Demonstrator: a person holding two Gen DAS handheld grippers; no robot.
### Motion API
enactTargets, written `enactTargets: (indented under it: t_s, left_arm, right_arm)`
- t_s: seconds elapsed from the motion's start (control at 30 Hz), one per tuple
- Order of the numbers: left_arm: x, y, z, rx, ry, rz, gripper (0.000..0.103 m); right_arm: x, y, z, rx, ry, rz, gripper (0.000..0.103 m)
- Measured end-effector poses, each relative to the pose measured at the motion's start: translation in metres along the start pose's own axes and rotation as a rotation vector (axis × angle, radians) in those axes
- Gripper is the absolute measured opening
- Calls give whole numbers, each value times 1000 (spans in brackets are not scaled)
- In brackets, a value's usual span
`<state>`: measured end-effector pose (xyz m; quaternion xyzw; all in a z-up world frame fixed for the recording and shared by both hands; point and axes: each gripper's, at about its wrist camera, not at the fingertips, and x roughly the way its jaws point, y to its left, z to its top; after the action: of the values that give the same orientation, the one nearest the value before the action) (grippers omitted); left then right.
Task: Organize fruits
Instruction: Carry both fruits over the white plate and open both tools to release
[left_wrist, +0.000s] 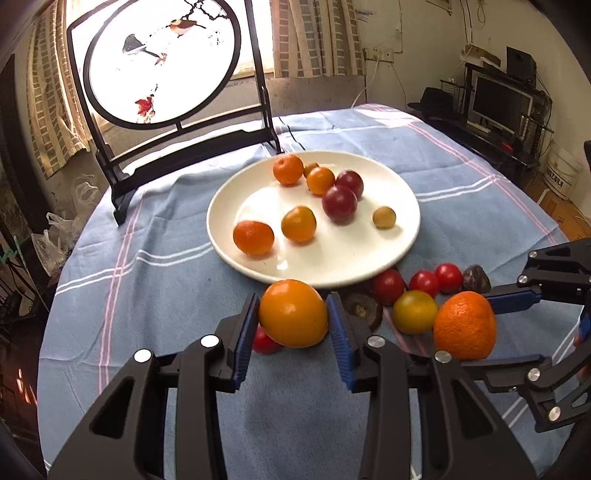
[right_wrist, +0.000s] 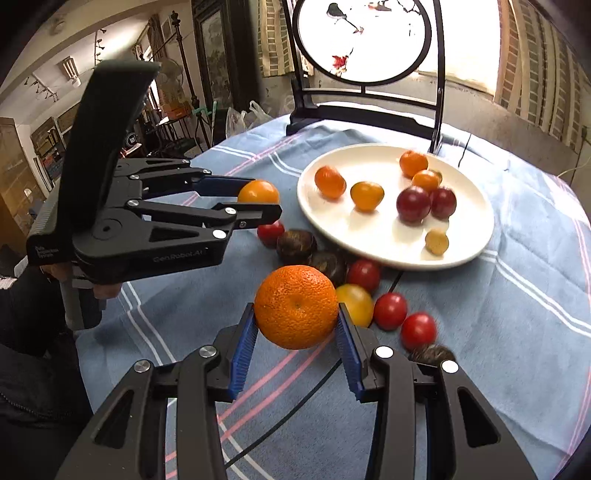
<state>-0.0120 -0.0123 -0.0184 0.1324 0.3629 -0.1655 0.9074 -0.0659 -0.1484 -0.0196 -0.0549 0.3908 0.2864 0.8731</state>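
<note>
Both grippers carrying fruit toward the plate

The left gripper (left_wrist: 291, 325) clamps a smooth orange fruit (left_wrist: 293, 313); the right gripper (right_wrist: 295, 328) clamps a mandarin (right_wrist: 296, 307). Both hang short of the white plate (left_wrist: 369, 266). Round skins could slip, or nudge cherry tomatoes (right_wrist: 389, 310) beneath; plate's near half is free.

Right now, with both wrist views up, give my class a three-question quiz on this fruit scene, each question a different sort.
1. True or false: the left gripper holds a red tomato.
2. Where are the two dark red plums? A) on the white plate B) on the cloth C) in a gripper
3. Fill in: the right gripper grips a bumpy-skinned ____.

Key: 1 false, it holds a smooth orange fruit; 2 A; 3 orange.
</note>
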Motion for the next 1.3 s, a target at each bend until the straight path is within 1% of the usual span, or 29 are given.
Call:
enactTargets:
  t_s: [0.1,0.23,0.3,0.37,0.57,0.9,1.0,1.13,1.3]
  left_arm:
    - [-2,7,24,-14,-50,39,37]
    - [-2,13,50,-24,-99,84,37]
    - [1,14,59,-21,-116,106,37]
    - [8,16,66,-24,-117,108,37]
    - [36,25,79,-42,-91,118,37]
    - [84,39,81,-70,-17,126,37]
    - [94,45,84,-89,0,127,37]
    - [108,51,86,-128,27,116,37]
    - [120,49,85,-128,52,122,37]
  right_arm:
    - [-11,-4,22,-16,-48,-27,43]
    - [-13,-15,49,-17,-85,-55,43]
    - [-11,-22,61,-12,-95,-65,43]
    - [-6,-28,68,-3,-99,-69,43]
    - [14,-46,82,18,-80,-73,43]
    - [50,-67,99,46,-35,-98,43]
    - [59,-74,107,62,-35,-115,43]
    - [76,-84,115,89,-8,-127,43]
    - [88,-91,121,105,2,-150,43]
